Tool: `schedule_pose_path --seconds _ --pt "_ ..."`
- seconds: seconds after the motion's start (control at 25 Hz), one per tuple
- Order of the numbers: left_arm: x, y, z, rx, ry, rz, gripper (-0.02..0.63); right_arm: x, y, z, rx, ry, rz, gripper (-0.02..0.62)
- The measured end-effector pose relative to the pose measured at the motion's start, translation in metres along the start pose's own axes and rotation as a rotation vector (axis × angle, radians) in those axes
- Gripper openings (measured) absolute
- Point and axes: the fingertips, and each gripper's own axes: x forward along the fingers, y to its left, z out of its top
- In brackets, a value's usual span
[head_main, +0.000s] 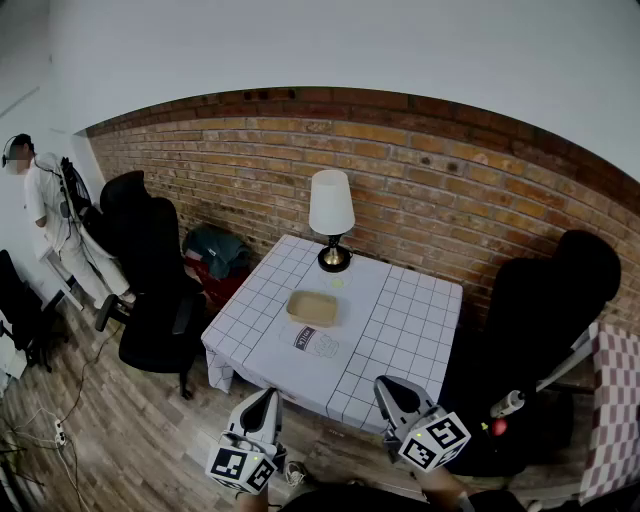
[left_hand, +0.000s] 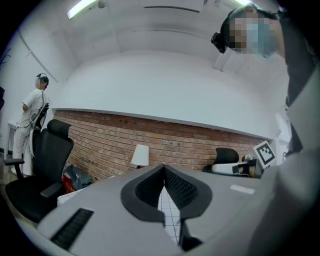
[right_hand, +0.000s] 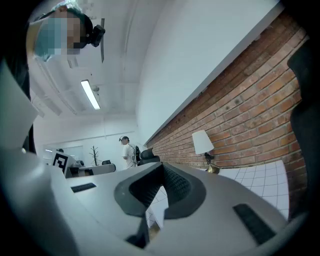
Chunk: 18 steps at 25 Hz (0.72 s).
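My left gripper (head_main: 269, 395) and right gripper (head_main: 384, 385) hang in front of the near edge of a small table (head_main: 405, 330) covered with a white grid-pattern cloth. Both are above the floor and touch nothing. In the left gripper view the left gripper (left_hand: 163, 168) has its black ribbed pads pressed tip to tip with nothing between them. The right gripper (right_hand: 161, 165) stands the same way, shut and empty. On the table are a white-shaded lamp (head_main: 331, 217) at the back, a shallow tan tray (head_main: 312, 307) in the middle, and a small printed packet (head_main: 316, 342) nearer to me.
A brick wall (head_main: 460, 190) runs behind the table. Black office chairs (head_main: 150, 275) and a dark bag (head_main: 215, 250) stand to the left, and another black chair (head_main: 545, 300) is close on the right. A person in white (head_main: 40, 205) stands far left. A checked cloth (head_main: 615, 410) is at the right edge.
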Motion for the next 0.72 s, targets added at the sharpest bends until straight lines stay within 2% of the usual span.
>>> schedule_pose_path --seconds 0.4,0.72 --pt "0.011 0.035 0.002 -0.014 0.013 -0.014 0.011 0.034 0.001 -0.001 0.027 -0.022 -0.028 0.003" --pt "0.022 0.078 0.010 -0.002 0.028 -0.055 0.011 0.074 0.010 -0.003 -0.006 -0.015 -0.080 0.003"
